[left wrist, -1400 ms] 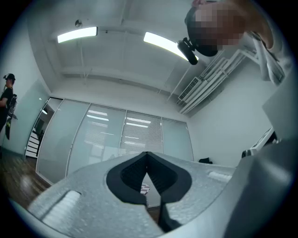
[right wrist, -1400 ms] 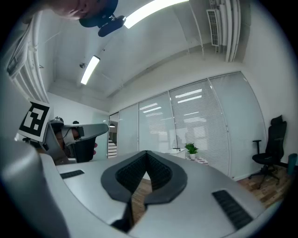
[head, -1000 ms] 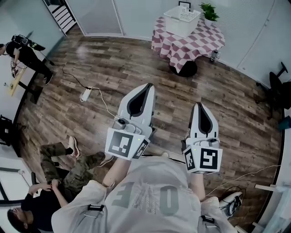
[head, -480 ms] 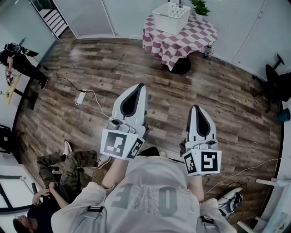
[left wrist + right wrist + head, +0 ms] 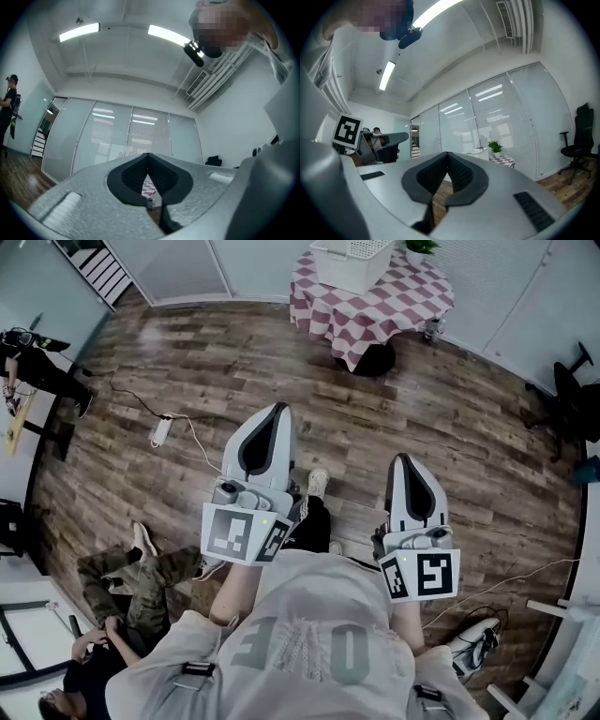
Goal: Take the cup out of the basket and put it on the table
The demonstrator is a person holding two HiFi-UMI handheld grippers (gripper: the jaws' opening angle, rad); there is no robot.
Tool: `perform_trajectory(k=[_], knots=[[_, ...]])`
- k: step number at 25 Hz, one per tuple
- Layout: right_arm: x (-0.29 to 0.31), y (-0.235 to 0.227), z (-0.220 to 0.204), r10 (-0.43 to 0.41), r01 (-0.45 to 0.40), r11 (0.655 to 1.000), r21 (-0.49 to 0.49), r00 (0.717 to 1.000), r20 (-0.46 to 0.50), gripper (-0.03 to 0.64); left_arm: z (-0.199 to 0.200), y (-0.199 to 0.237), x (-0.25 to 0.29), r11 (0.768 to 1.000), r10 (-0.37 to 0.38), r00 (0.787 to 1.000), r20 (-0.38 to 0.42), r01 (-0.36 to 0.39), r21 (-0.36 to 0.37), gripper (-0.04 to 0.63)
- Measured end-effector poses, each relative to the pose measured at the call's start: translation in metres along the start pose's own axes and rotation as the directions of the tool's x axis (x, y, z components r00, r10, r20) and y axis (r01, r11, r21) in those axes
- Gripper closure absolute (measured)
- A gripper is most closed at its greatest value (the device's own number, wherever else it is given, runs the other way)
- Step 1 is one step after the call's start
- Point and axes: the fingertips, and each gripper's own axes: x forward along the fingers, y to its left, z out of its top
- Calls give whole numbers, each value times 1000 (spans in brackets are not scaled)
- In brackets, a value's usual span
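The white basket (image 5: 351,257) stands on a round table with a red-and-white checked cloth (image 5: 375,304) at the top of the head view, cut off by the frame edge. No cup shows in any view. My left gripper (image 5: 272,411) and right gripper (image 5: 409,458) are held out side by side over the wood floor, far short of the table. Both are shut with nothing between the jaws. In the left gripper view the jaws (image 5: 148,156) meet, and a sliver of checked cloth (image 5: 149,189) shows below them. The right gripper view shows shut jaws (image 5: 446,154) and the table (image 5: 504,161) in the distance.
A person sits on the floor (image 5: 141,582) at lower left, and another stands at the far left (image 5: 37,357). A power strip with cable (image 5: 160,431) lies on the floor. An office chair (image 5: 572,395) is at right. A potted plant (image 5: 494,148) stands on the table.
The table and basket have slid up toward the frame's top edge as the view moves forward. A foot has stepped forward between the grippers. Both grippers stay shut.
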Motion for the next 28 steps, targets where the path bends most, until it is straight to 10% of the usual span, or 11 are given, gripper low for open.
perform_trajectory(k=[28], knots=[[331, -90, 0, -79, 80, 997, 22, 996, -36, 606, -66, 180, 298, 986, -154, 988, -5, 154, -63, 589]])
